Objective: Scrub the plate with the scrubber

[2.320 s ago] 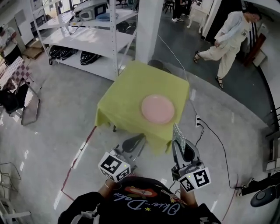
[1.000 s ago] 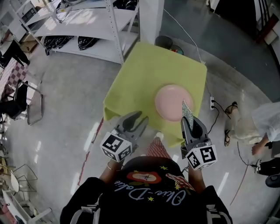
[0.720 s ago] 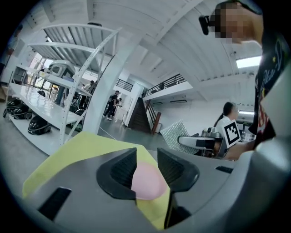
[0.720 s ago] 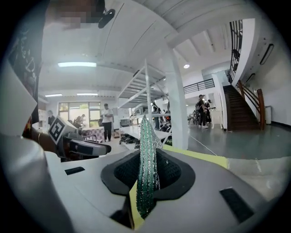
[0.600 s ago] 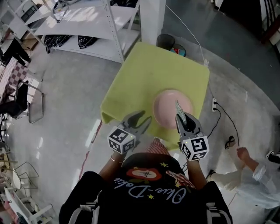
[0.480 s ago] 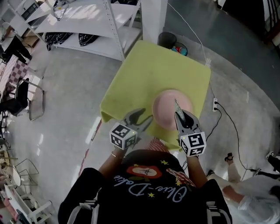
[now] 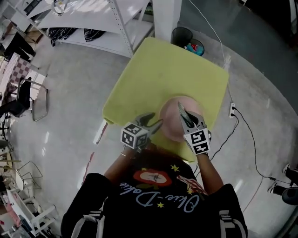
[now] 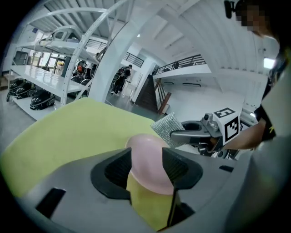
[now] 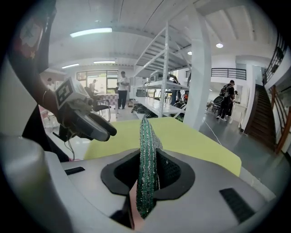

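A pink plate (image 7: 170, 116) lies near the front right corner of a table draped in yellow-green cloth (image 7: 153, 74). My left gripper (image 7: 156, 120) is at the plate's left edge. Its jaws are open and have just been opening. In the left gripper view the plate (image 8: 148, 159) shows in the gap ahead of them, untouched. My right gripper (image 7: 182, 114) hangs over the plate, shut on a green mesh scrubber (image 9: 146, 159) that stands on edge between its jaws. The scrubber (image 8: 166, 127) also shows in the left gripper view.
White metal shelves (image 7: 93, 18) and a white pillar (image 7: 165, 14) stand behind the table, with a black bin (image 7: 181, 35) by the pillar. A cable (image 7: 242, 135) runs over the floor on the right. A chair (image 7: 28, 100) is far left.
Both grippers have come down and forward from the table's front edge to the plate. The left jaws stand wider apart. A person who walked past on the right is gone from view.
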{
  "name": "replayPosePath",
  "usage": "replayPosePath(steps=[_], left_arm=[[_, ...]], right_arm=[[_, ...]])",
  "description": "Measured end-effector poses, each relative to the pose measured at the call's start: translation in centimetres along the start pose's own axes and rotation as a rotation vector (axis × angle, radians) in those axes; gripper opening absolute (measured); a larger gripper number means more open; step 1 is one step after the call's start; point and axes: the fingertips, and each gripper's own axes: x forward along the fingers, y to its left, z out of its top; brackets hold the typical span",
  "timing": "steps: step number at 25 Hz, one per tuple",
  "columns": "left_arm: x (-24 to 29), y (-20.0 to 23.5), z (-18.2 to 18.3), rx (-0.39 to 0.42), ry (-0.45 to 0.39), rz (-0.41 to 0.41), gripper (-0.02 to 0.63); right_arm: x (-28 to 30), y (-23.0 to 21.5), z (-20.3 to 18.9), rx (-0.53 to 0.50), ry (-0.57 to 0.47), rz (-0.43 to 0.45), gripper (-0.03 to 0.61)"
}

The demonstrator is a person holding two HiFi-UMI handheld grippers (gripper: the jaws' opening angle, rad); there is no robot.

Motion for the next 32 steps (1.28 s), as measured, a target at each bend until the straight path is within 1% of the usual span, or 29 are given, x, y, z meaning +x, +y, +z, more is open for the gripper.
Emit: replayPosePath(steps=[4,8,12,14,16,20,23,25,29,32], left_arm=[[1.3,1.3,-1.4,-0.001,0.067,0.011,0.192],[2.0,2.0,-2.1,-0.045,0.116,-0.002,0.192],[3.5,3.1,-2.4,-0.052,0.175,-0.015,0.193],[4.1,3.5,-2.9,-0.066,0.191,-0.023,0.193],[4.5,3.8,-3.4,-0.072,0.205,-0.027,0.195],[5.1,3.7,-4.3,-0.059,0.248,-0.029,0.193],[5.7,3.8,-4.1,-0.053,0.239,-0.013,0.193],[6.3,3.9,-3.9,-0.04,0.242,0.009,0.181],[6.8,3.8,-4.1,0.004,0.274,0.057,0.143],[6.5,4.0,-4.6,0.018,0.304,0.093,0.121]], right_arm=[[2.3,0.2,-1.8,-0.077,0.072,0.032,0.06],[4.0,0.3,-2.9,-0.121,0.134,0.039,0.06],[6.0,-1.0,-4.1,-0.146,0.204,0.039,0.06],[6.6,-1.1,-4.8,-0.156,0.23,0.041,0.06],[7.1,-1.0,-5.2,-0.155,0.244,0.041,0.06],[7.3,-0.6,-5.6,-0.163,0.254,0.052,0.06],[7.6,-0.2,-5.9,-0.177,0.253,0.083,0.061],[7.9,-0.2,-6.0,-0.184,0.254,0.104,0.061],[8.2,0.0,-6.5,-0.188,0.258,0.14,0.061],[7.9,0.7,-6.6,-0.22,0.274,0.17,0.063]])
